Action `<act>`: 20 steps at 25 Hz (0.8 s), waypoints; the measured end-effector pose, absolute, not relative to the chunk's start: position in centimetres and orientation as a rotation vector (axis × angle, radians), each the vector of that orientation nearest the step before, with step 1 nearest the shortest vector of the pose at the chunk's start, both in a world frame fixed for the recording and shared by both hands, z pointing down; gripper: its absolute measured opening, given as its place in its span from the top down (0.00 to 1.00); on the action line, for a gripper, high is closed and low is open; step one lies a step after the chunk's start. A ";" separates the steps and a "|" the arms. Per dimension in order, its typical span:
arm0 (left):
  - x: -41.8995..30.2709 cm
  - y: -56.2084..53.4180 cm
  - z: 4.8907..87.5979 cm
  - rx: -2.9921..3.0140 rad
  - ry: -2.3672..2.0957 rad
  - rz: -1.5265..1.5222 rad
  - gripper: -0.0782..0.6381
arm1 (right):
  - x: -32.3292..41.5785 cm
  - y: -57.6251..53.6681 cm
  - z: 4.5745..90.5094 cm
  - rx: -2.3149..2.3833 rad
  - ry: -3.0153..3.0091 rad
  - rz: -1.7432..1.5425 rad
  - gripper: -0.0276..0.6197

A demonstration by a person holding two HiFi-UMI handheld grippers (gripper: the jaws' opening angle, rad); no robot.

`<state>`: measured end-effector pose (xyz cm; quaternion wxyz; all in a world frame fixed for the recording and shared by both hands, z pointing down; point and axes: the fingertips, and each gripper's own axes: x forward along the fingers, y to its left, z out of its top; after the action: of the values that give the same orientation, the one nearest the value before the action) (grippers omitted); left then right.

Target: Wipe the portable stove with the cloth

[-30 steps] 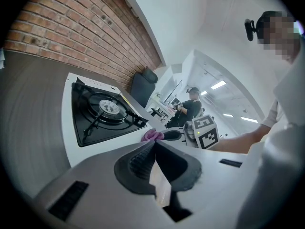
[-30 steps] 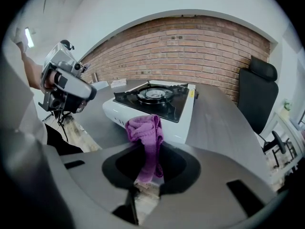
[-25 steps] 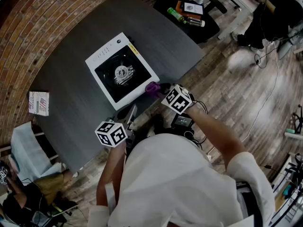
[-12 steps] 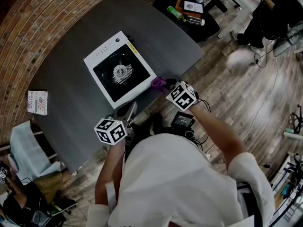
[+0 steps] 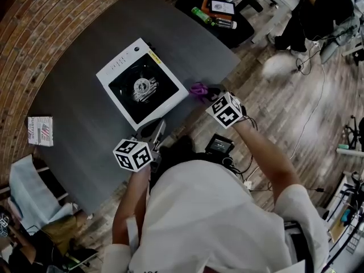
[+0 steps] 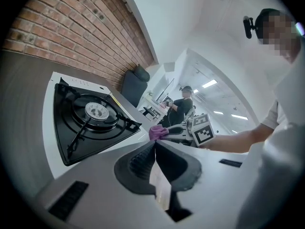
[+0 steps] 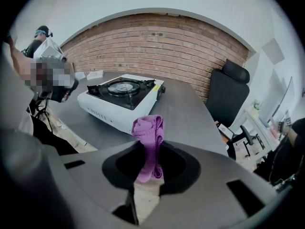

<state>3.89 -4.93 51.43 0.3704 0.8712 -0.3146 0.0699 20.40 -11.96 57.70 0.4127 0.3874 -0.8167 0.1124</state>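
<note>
A white portable stove (image 5: 142,82) with a black burner top sits on the dark grey table (image 5: 85,118); it also shows in the left gripper view (image 6: 90,120) and the right gripper view (image 7: 123,94). My right gripper (image 5: 206,92) is shut on a purple cloth (image 5: 198,90), held near the table's front edge, just right of the stove's near corner. The cloth (image 7: 148,144) stands bunched between the jaws. My left gripper (image 5: 154,133) is shut with nothing in it, over the table edge below the stove.
A small printed packet (image 5: 40,131) lies at the table's left. A black office chair (image 7: 228,92) stands beyond the table's far end. Bottles and a tablet (image 5: 219,9) rest on a dark seat at the top. Wooden floor with cables lies to the right.
My right gripper with the purple cloth has drifted right and up along the table's front edge, away from the stove's corner. The left gripper has hardly moved.
</note>
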 end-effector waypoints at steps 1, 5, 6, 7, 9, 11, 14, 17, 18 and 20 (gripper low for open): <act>3.8 -4.8 51.3 2.239 -0.793 0.182 0.88 | 20.8 -12.1 57.4 0.993 -2.037 0.279 0.82; 2.8 -4.6 50.7 2.252 -0.754 0.191 0.88 | 21.6 -12.4 56.0 1.024 -1.962 0.219 0.82; 2.4 -4.7 50.5 2.258 -0.751 0.191 0.88 | 21.5 -12.5 55.6 1.019 -1.946 0.190 0.82; 2.0 -4.9 50.3 2.264 -0.749 0.190 0.88 | 21.4 -12.7 55.3 1.014 -1.933 0.161 0.82; 1.4 -5.1 50.0 2.275 -0.746 0.181 0.88 | 21.1 -13.3 54.7 1.010 -1.912 0.113 0.82; 0.9 -5.3 49.7 2.288 -0.741 0.170 0.88 | 20.6 -13.9 54.1 1.005 -1.896 0.072 0.82; 0.4 -5.5 49.5 2.302 -0.723 0.153 0.88 | 19.4 -14.5 53.5 0.975 -1.864 -0.007 0.82; 0.1 -6.1 49.1 2.315 -0.711 0.128 0.88 | 18.0 -15.7 52.9 0.940 -1.836 -0.075 0.82; 0.1 -6.2 49.0 2.317 -0.710 0.122 0.88 | 17.5 -16.1 52.8 0.927 -1.833 -0.090 0.82; 0.1 -6.3 49.0 2.317 -0.714 0.116 0.88 | 16.7 -16.8 52.8 0.902 -1.829 -0.116 0.82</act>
<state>0.07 -6.32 48.99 0.3496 0.8944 -0.2755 0.0448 16.68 -16.76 52.79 0.5221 0.3766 -0.7637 -0.0484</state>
